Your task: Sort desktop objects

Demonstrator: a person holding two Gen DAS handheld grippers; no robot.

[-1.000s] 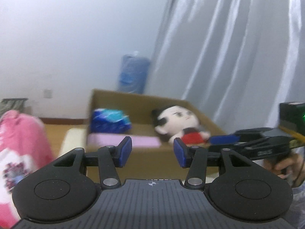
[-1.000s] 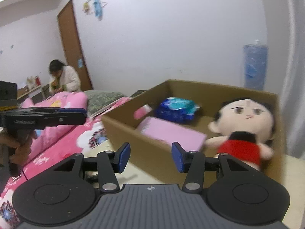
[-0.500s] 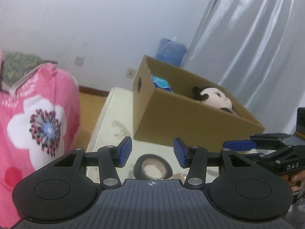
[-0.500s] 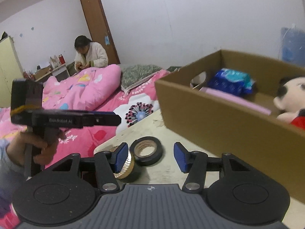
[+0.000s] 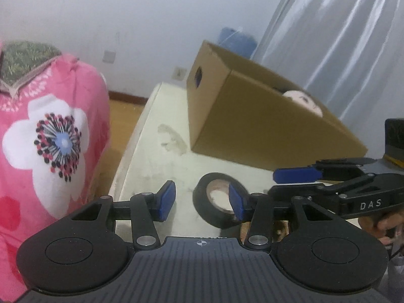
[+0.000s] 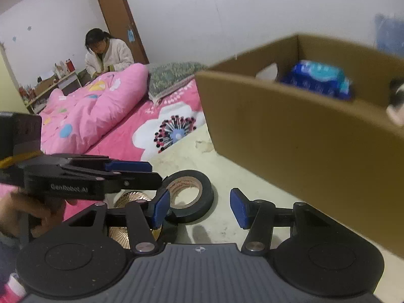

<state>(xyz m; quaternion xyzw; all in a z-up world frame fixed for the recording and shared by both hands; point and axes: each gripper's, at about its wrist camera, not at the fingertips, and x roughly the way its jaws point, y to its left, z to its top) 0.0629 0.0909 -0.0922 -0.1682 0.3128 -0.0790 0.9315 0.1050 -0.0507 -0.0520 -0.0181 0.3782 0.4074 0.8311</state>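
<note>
On the side of my right gripper (image 5: 298,174), seen from my left camera, white letters read "DAS"; the word runs on behind my left gripper's own finger, so I cannot tell the rest. On the side of my left gripper (image 6: 131,166), seen from my right camera, white letters read "GenRobot.AI". The tape roll (image 6: 188,195) just beside that gripper has dark print round its inner cardboard core; I make out something like "tape", the rest too small to read.
</note>
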